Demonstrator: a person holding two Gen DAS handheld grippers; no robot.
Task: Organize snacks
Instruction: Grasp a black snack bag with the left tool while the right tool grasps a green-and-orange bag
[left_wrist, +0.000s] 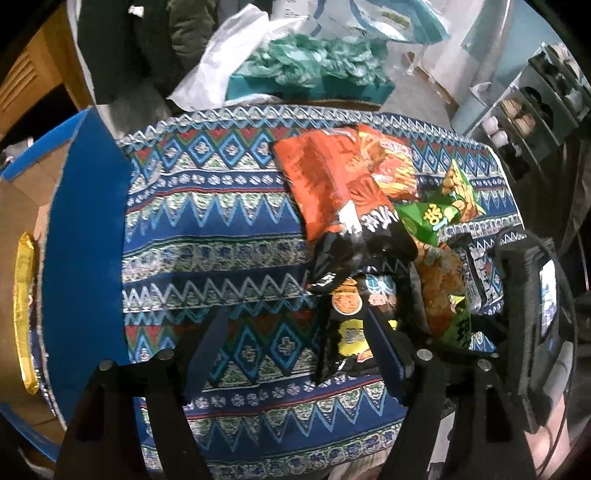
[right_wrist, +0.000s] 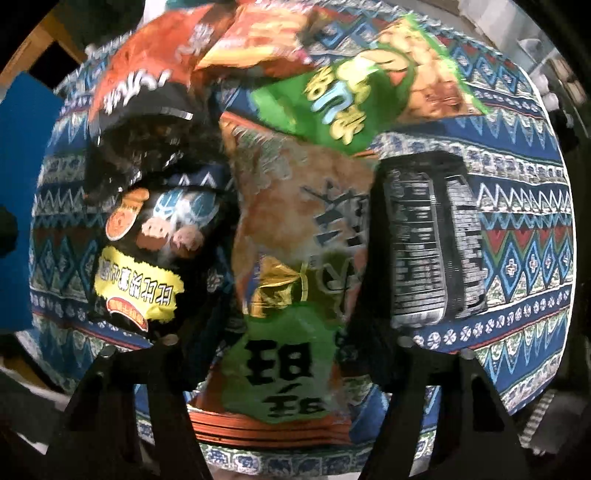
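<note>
Several snack bags lie piled on a patterned cloth. A red and black bag lies across the pile, and a black bag with a yellow label sits below it. My left gripper is open over the cloth, its right finger lying over the black bag. In the right wrist view an orange and green bag lies between the open fingers of my right gripper. A green bag and a black packet lie beside it.
A blue cardboard box stands open at the left, with a gold packet inside. Plastic bags and a teal box lie beyond the table's far edge. A shelf unit stands at the far right.
</note>
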